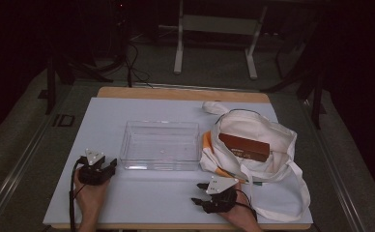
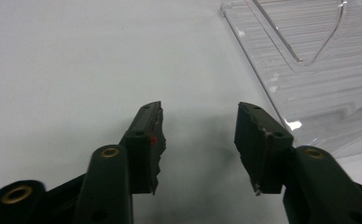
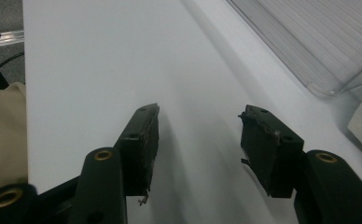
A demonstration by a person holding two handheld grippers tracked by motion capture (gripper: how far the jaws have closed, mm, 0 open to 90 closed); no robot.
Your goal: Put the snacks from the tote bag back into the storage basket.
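A clear plastic box (image 1: 160,145) stands with nothing in it at the middle of the white table (image 1: 142,198). To its right lies a white tote bag (image 1: 265,140) with a brown carton (image 1: 244,146) resting in its mouth. My left gripper (image 1: 109,166) rests on the table by the box's near left corner, open, nothing between its jaws. In the left gripper view the left gripper (image 2: 198,135) points past the box (image 2: 319,70). My right gripper (image 1: 198,193) lies near the front edge beside the bag, jaws apart. In the right gripper view the right gripper (image 3: 198,140) holds nothing.
An orange strip (image 1: 208,143) shows at the bag's left side, and the bag's straps (image 1: 292,203) loop toward the front right corner. Bag cloth (image 3: 2,130) lies close beside my right gripper. A metal frame (image 1: 214,29) stands on the floor beyond the table.
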